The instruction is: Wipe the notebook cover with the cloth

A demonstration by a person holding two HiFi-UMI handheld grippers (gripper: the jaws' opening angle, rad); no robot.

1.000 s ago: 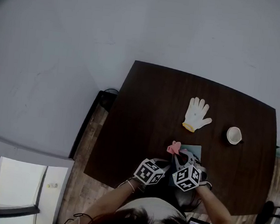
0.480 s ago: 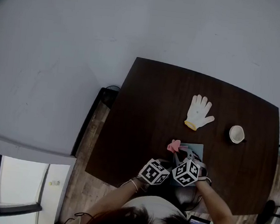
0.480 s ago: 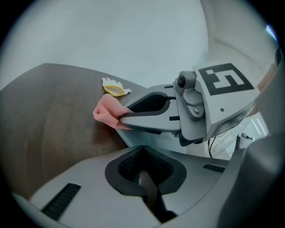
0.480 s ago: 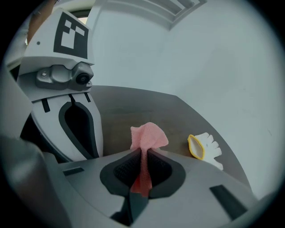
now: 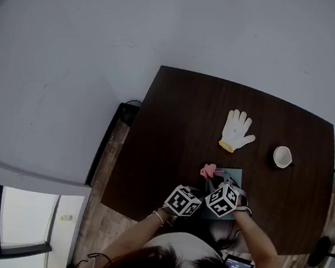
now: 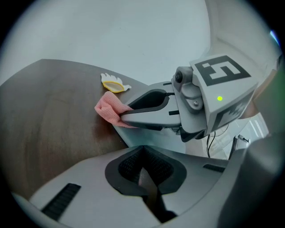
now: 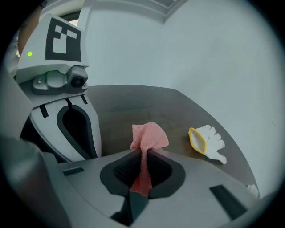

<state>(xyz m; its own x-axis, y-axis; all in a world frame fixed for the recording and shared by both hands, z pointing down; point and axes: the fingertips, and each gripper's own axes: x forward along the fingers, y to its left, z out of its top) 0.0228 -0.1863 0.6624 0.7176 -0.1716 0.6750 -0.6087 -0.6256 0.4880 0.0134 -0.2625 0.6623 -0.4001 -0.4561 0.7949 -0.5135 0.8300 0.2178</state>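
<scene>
While we look down from above, we see a big dark brown table (image 5: 174,131). It is the biggest thing, and all the rest sits on it.

Next comes the blue-grey notebook (image 5: 235,177). It lies flat near our edge of the table. Our right arm and the marker cube cover its near part, so we see only its far part from above.

Our two grippers are side by side over that near edge. The left gripper (image 6: 143,171) has its jaws pressed together, and we see nothing between them. It sits just left of the notebook. The right gripper (image 7: 141,167) is over the notebook, and its jaws pinch the cloth tight.

A white glove (image 5: 236,130) with a yellow cuff lies flat farther back on the table, well away from the notebook.

A small white cup (image 5: 282,156) stands to the right of the glove, near the table's right edge.

The pink cloth (image 7: 149,136) is the littlest. It sticks out in a bunch from the right gripper's tips, at the far left corner of the notebook.
</scene>
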